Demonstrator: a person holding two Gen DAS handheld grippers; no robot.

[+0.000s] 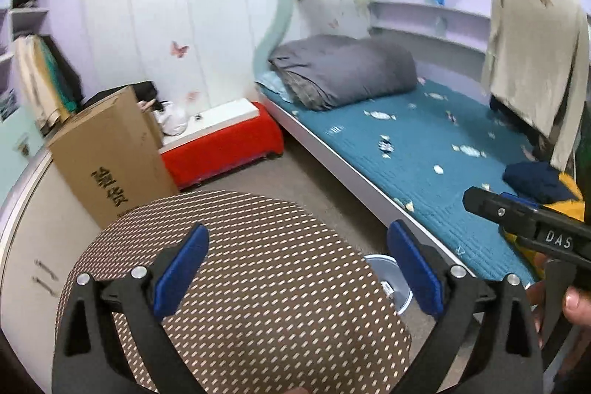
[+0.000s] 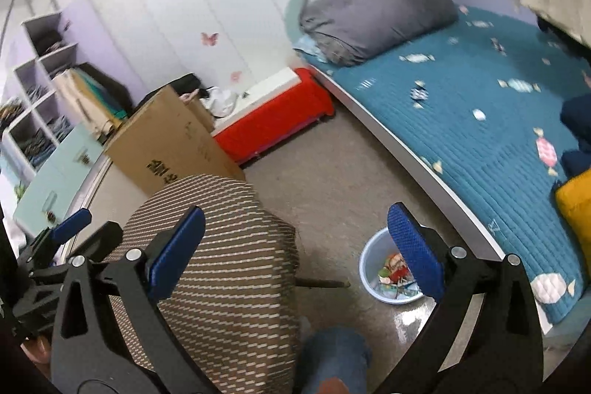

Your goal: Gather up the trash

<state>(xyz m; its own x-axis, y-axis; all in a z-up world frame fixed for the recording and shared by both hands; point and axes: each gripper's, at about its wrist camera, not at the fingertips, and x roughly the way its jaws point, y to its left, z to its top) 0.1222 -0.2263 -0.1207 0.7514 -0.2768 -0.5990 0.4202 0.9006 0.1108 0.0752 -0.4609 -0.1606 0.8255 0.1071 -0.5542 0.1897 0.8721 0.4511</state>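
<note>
Down on the floor beside the bed (image 2: 436, 150) sits the bin (image 2: 369, 261), wrappers already inside; your left gripper (image 1: 297, 264) and right gripper (image 2: 295, 246) both gape empty, so aim for the candy wrappers (image 2: 417, 58) strewn across the mattress

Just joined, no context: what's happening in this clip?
A person is collecting trash in a bedroom with a handheld gripper in each hand. Both the left gripper and right gripper have open, empty jaws, above a patterned stool. The small bin on the floor already holds wrappers. Scraps still lie on the bed.
</note>
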